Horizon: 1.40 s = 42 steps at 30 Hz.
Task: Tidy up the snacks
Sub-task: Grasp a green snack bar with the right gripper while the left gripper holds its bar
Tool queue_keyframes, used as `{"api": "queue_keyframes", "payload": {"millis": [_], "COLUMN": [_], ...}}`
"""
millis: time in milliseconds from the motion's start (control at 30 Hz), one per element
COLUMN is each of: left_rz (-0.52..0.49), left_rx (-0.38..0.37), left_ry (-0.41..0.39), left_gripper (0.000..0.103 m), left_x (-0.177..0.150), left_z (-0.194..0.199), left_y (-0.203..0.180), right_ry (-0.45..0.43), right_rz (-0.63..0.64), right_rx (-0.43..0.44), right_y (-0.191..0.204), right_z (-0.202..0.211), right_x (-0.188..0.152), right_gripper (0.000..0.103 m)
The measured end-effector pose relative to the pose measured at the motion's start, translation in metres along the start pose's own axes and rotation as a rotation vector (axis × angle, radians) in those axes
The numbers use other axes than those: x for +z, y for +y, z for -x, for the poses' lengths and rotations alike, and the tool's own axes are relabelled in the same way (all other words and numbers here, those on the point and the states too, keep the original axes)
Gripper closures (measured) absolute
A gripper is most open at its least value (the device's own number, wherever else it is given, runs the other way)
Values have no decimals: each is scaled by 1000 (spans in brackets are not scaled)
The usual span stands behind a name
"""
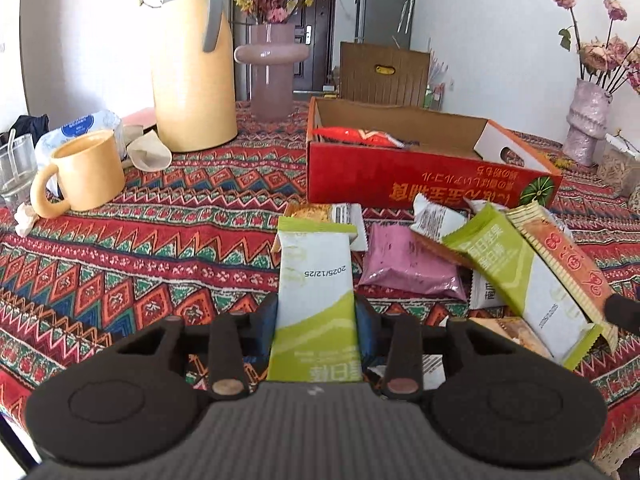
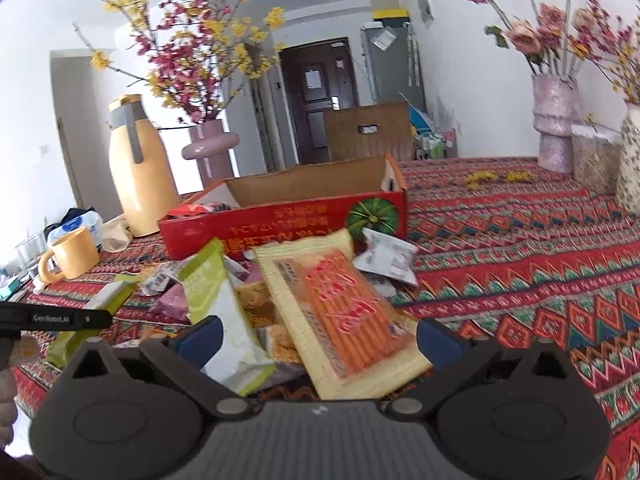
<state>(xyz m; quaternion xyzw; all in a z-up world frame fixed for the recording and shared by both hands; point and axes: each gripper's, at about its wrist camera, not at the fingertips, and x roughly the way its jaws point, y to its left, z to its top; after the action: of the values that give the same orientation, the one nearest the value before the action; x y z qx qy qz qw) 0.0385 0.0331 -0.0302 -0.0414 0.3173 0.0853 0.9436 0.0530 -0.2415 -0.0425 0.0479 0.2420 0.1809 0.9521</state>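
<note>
My left gripper is shut on a green-and-white snack packet, which stands up between the blue pads over the tablecloth. My right gripper has its jaws wide. An orange-and-cream packet and a second green packet lie side by side between the pads, tilted up above the pile, and the pads touch their outer edges. Behind sits an open red cardboard box with a red packet inside. Several loose snacks, among them a pink packet, lie in front of the box.
A yellow mug, a tall yellow jug, a glass and a pink vase stand at the back left. Another vase stands at the far right. A patterned cloth covers the table.
</note>
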Motion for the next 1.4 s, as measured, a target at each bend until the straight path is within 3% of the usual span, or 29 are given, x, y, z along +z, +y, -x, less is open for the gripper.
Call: {"api": "queue_keyframes", "payload": {"millis": [567,767,900,967,1033,1400], "left_rz": [-21,-22,-25,-26,-24,-18], "left_rx": [-23,-39,-40,-39,-41,-46], "left_ry": [-28,-31,-34,-36,-39,-63], "left_gripper": [63,63,63,63,63,63], "left_x": [4,4,4,4,5,10], "left_z": [2,2,3,3,4,10], "left_y": [-5,-5,-7,-7,-6,-5], "right_ry": [63,86,76,73,79,45], "right_rz": [181,213,253,277,288,285], "right_rx": [34,24,33,37,54,55], "right_y": [61,65,67,69,71,68], "right_z": [-58,-73,-70,-69,-69,-60], "right_x": [10,9,9,10,11,17], "right_gripper": [2,11,22,35,63,65]}}
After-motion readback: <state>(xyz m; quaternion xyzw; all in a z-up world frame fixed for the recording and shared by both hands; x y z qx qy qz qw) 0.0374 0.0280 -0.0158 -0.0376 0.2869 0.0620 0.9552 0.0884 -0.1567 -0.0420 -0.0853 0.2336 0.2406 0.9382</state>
